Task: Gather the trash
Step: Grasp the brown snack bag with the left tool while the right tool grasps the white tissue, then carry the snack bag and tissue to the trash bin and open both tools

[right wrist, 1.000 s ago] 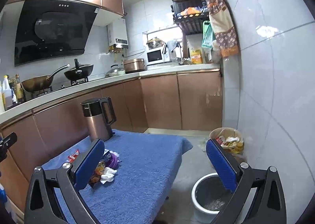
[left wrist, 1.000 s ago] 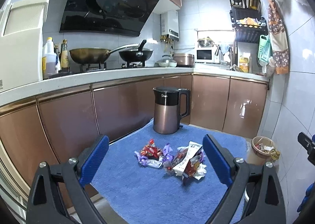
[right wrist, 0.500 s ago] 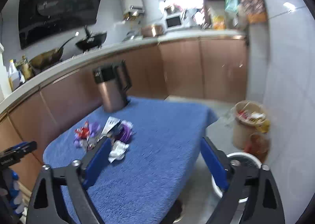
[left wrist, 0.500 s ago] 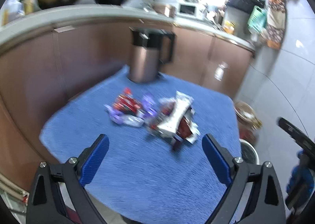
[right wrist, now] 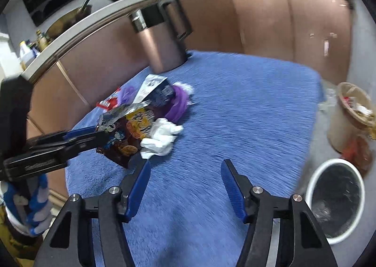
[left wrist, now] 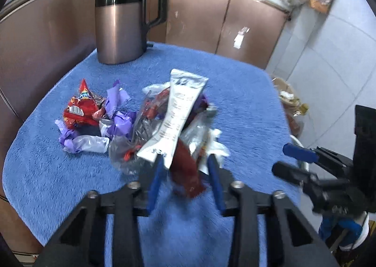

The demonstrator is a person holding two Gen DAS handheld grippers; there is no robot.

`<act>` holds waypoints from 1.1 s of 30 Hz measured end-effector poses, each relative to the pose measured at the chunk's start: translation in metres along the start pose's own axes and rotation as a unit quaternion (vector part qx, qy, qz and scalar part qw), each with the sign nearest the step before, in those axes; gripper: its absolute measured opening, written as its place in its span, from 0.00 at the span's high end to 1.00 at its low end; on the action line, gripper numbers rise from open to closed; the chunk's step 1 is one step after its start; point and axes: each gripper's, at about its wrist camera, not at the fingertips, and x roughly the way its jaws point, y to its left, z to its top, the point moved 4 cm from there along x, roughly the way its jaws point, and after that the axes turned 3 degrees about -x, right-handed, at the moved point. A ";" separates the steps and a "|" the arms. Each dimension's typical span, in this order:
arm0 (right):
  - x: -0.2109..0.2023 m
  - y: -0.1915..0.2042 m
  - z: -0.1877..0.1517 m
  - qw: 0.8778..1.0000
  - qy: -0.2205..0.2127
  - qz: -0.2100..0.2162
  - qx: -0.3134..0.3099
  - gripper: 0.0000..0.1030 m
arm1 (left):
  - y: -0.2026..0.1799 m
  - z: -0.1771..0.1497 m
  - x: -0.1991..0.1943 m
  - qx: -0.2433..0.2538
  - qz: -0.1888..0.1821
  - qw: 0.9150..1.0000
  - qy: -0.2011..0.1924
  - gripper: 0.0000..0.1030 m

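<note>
Left tool (left wrist: 185, 164) closing around a dark wrapper (left wrist: 185, 173); right tool (right wrist: 185, 168) closing, empty; bin (right wrist: 334, 198) liner-only.

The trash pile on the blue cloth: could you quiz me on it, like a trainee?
1. True or false: the kettle stands on the blue cloth.
2. The white tissue lies: A) on the kettle's lid, B) on the cloth beside the wrappers, C) under the cloth.
3. What colour is the crumpled wrapper beside the red snack bag?
Key: 1 true; 2 B; 3 purple.
</note>
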 end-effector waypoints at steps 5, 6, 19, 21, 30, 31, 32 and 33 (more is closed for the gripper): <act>0.040 0.012 0.011 0.998 0.030 0.045 -0.022 0.48 | 0.020 0.004 0.010 -0.034 -0.013 0.999 0.003 0.82; 0.050 0.015 0.012 0.998 0.037 0.051 -0.028 0.49 | 0.023 0.004 0.007 -0.039 -0.015 0.999 -0.003 0.82; 0.071 0.016 0.006 0.996 0.033 0.075 -0.032 0.94 | 0.029 0.000 -0.046 -0.060 0.000 0.997 -0.048 0.92; 0.058 0.011 0.002 0.996 0.021 0.077 -0.027 0.94 | 0.024 0.002 -0.051 -0.061 0.002 0.997 -0.054 0.92; -0.032 -0.055 -0.029 0.996 -0.061 0.032 0.051 0.94 | -0.067 0.016 -0.044 0.007 -0.037 0.998 -0.044 0.92; -0.041 -0.065 -0.034 0.996 -0.066 0.020 0.063 0.94 | -0.084 0.019 -0.037 0.020 -0.045 0.998 -0.038 0.92; -0.049 -0.078 -0.042 0.995 -0.070 0.006 0.076 0.94 | -0.099 0.021 -0.031 0.032 -0.054 0.998 -0.032 0.92; -0.060 -0.097 -0.052 0.993 -0.075 -0.013 0.096 0.94 | -0.120 0.023 -0.021 0.047 -0.066 0.996 -0.022 0.92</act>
